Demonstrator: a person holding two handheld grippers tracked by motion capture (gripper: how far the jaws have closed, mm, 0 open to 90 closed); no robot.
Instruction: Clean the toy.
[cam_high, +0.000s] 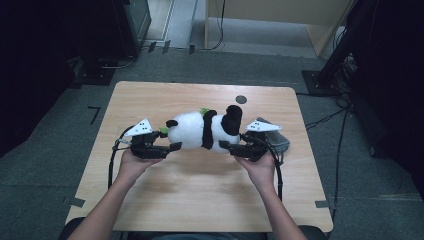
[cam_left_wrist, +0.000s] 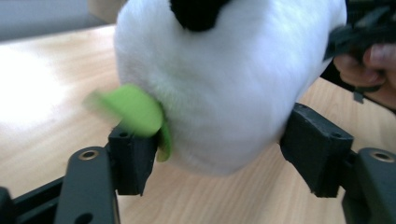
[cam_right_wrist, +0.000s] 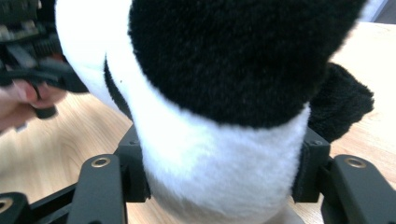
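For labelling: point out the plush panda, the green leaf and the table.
plush panda (cam_high: 192, 131): high view, white body.
green leaf (cam_left_wrist: 135, 109): left gripper view, leaf's flat face.
table (cam_high: 200, 195): high view, bare wood near the front edge.

Panda plush toy between both grippers: soft, matt pile, white and black; green felt-like leaf by the left jaws. Table beneath: smooth light wood, slight sheen. Gripper jaws: matt black plastic.

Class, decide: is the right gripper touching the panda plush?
Touching. The right gripper view shows the right gripper with both jaws pressed into the panda plush.
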